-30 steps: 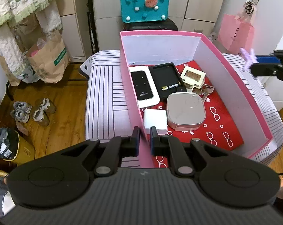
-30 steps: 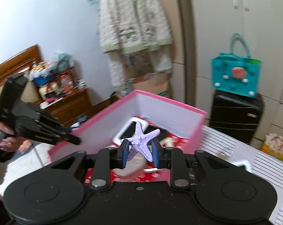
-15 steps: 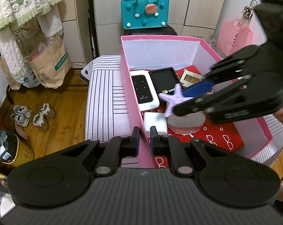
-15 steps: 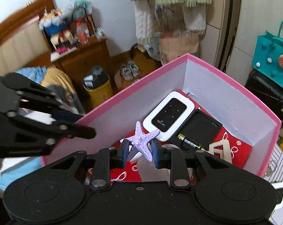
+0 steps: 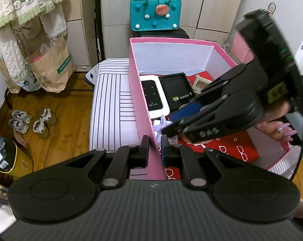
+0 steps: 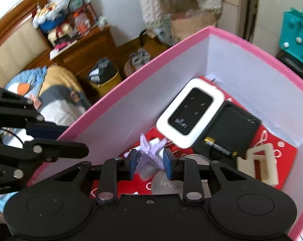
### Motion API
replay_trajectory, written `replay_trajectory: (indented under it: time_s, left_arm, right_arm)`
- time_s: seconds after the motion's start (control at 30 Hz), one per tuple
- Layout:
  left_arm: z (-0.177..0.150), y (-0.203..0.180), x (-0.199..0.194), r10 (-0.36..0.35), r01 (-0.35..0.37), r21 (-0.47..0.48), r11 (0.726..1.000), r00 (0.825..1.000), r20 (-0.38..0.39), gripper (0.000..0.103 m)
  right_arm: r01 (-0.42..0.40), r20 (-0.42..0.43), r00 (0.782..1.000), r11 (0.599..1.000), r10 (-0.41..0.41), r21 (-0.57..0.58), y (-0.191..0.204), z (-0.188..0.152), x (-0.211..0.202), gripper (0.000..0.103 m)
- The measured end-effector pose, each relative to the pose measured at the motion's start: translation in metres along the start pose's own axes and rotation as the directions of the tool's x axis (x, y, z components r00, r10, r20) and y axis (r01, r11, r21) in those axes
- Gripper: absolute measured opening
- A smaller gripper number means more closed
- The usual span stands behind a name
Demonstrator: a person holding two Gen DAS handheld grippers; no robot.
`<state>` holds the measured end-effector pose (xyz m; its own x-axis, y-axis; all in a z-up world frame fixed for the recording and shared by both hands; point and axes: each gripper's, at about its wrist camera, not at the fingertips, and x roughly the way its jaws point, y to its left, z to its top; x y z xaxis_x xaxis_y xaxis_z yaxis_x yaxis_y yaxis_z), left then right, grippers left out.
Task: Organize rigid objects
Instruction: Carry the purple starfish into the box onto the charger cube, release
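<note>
A pink box (image 5: pixel 140 100) stands on a striped cushion (image 5: pixel 111 104). My left gripper (image 5: pixel 154 147) is shut on the box's near left wall. My right gripper (image 6: pixel 150 160) reaches down into the box, and its jaws are opening. A purple starfish (image 6: pixel 149 152) lies between them on a white block, with a small gap to each pad. In the left wrist view only a bit of the starfish (image 5: pixel 161 125) shows beside the right gripper (image 5: pixel 169 123). Also in the box are a white Wi-Fi router (image 6: pixel 191 112), a black case (image 6: pixel 233 126), a battery (image 6: pixel 219 146) and a beige frame (image 6: pixel 259 164).
The box floor has a red lining with spectacles printed on it (image 5: pixel 237 148). A teal bag (image 5: pixel 155 12) stands behind the box. Paper bags (image 5: pixel 51 68), shoes (image 5: pixel 31 120) and a yellow bin (image 5: pixel 9 158) sit on the wooden floor at the left.
My right gripper has come from outside the box down to its near left corner with the starfish. Its jaws now stand wider, off the starfish. The left gripper has kept still.
</note>
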<state>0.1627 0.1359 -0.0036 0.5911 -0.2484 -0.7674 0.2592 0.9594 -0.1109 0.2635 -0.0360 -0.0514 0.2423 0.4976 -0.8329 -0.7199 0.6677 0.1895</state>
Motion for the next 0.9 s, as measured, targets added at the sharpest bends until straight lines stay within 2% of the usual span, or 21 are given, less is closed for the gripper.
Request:
replay_trajectory:
  time_s: [0.07, 0.27, 0.43, 0.57, 0.73, 0.9]
  left_arm:
    - [0.000, 0.000, 0.000, 0.001, -0.001, 0.002, 1.000, 1.000, -0.001, 0.010]
    - [0.000, -0.002, 0.001, 0.009, -0.009, 0.007, 1.000, 1.000, -0.002, 0.011]
    - [0.000, -0.004, 0.001, 0.016, -0.016, 0.009, 1.000, 1.000, -0.009, 0.011]
    - [0.002, -0.006, 0.001, 0.023, -0.022, 0.011, 1.000, 0.999, -0.029, 0.011]
    - [0.005, -0.010, 0.001, 0.038, -0.036, 0.029, 0.999, 0.997, -0.072, 0.011]
    - [0.010, -0.022, 0.004, 0.085, -0.076, 0.073, 0.994, 0.989, -0.124, 0.011]
  right_arm:
    - [0.036, 0.055, 0.998, 0.999, -0.035, -0.019, 0.002, -0.004, -0.018, 0.045]
    - [0.081, 0.208, 0.975, 0.997, -0.075, -0.019, 0.005, -0.028, -0.084, 0.048]
    - [0.095, 0.299, 0.948, 0.994, -0.106, 0.053, 0.001, -0.059, -0.127, 0.049]
    - [0.121, 0.363, 0.918, 0.985, -0.158, 0.123, -0.008, -0.092, -0.154, 0.051]
    - [0.182, 0.389, 0.883, 0.955, -0.263, 0.233, -0.035, -0.125, -0.172, 0.054]
    - [0.250, 0.344, 0.864, 0.906, -0.368, 0.342, -0.072, -0.152, -0.166, 0.055]
